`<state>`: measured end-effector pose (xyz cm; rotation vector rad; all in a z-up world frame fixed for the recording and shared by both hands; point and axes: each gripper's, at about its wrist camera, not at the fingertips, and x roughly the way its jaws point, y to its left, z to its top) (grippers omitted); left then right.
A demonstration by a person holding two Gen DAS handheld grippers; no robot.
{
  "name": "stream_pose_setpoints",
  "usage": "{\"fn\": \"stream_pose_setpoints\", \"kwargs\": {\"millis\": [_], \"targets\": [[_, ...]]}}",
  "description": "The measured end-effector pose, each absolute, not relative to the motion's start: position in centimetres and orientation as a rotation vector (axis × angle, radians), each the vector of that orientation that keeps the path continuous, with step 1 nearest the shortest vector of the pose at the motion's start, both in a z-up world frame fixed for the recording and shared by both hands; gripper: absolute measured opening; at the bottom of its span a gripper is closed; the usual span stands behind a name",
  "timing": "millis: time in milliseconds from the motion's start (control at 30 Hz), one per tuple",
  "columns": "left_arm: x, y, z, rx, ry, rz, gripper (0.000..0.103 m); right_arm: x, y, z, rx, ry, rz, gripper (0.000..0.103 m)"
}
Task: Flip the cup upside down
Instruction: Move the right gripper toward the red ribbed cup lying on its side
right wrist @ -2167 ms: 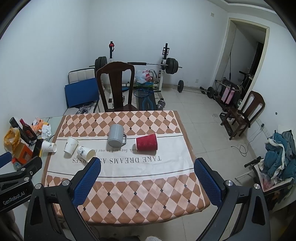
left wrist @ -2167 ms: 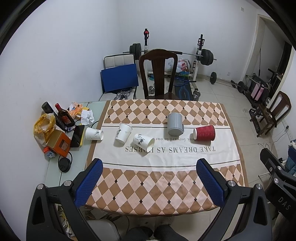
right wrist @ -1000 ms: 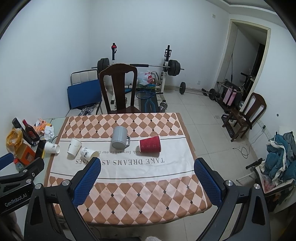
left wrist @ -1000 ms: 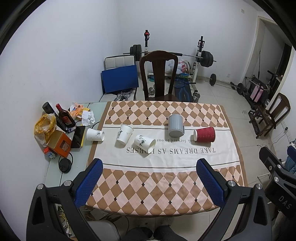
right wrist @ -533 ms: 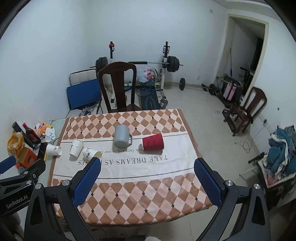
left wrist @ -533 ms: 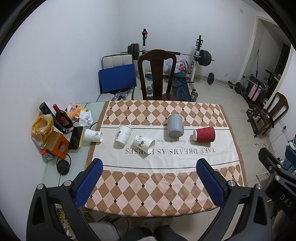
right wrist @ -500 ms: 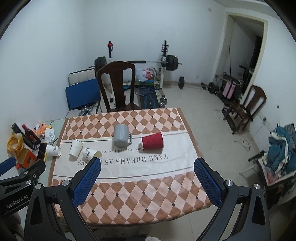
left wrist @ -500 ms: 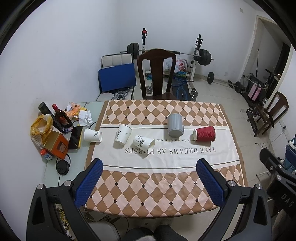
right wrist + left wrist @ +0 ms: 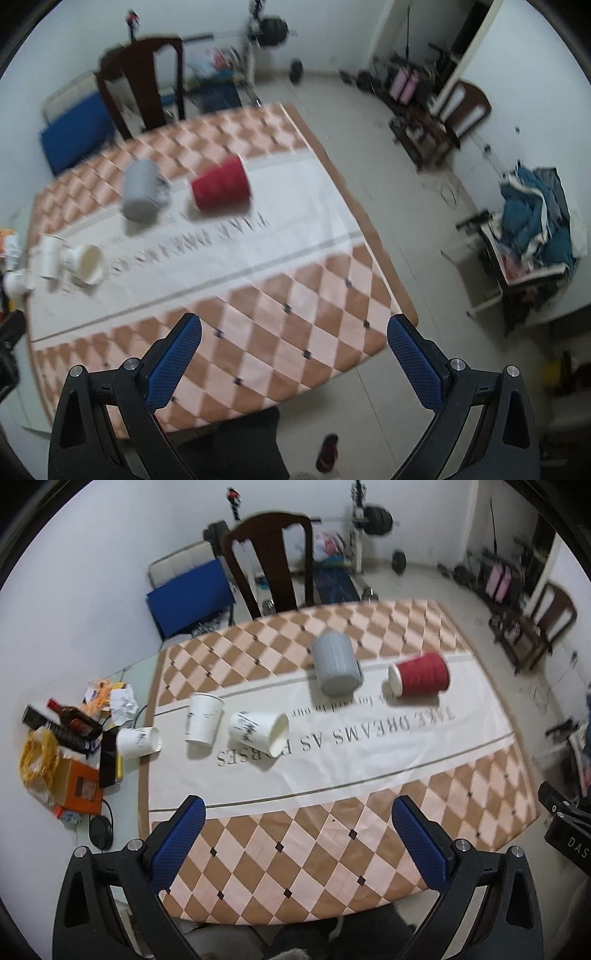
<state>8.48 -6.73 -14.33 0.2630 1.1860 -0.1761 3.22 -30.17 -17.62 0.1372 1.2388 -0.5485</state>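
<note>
A red paper cup (image 9: 419,678) (image 9: 221,190) lies on its side on the checked tablecloth (image 9: 332,842), right of a grey mug (image 9: 336,663) (image 9: 141,190). Three white paper cups sit to the left: one standing with its mouth down (image 9: 203,723), two on their sides (image 9: 258,732) (image 9: 139,741). My left gripper (image 9: 299,834) is open and empty above the table's near edge. My right gripper (image 9: 293,350) is open and empty above the near right corner. The right wrist view is blurred.
A dark wooden chair (image 9: 273,557) stands behind the table. Bottles, an orange box (image 9: 79,786) and wrappers clutter the side surface on the left. Weights and a second chair (image 9: 465,107) stand on the floor beyond and to the right.
Both grippers have dropped lower and closer to the table, so the cups look larger. The right gripper has swung to the right. No cup has moved.
</note>
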Motion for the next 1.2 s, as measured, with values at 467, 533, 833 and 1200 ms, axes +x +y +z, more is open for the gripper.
{"fn": "stream_pose_setpoints", "kwargs": {"millis": [467,533,833,1200], "targets": [[17.4,-20.2,-24.0,0.537,1.278,-0.307,0.103,9.5,-41.4,-33.6,0.248,1.525,-0.483,0.084],[18.8,-22.5,-24.5,0.607,1.237,-0.369,0.103,10.4,-42.9,-34.9,0.253,1.543,-0.469,0.084],[23.2,-30.8,-27.7,0.963,1.090,-0.623,0.098,14.3,-48.2,-38.2,0.271,1.598,-0.474,0.084],[23.8,-35.1,-34.1,1.225,1.114,-0.752,0.093,17.4,-50.9,-39.5,0.256,1.618,-0.470,0.084]]}}
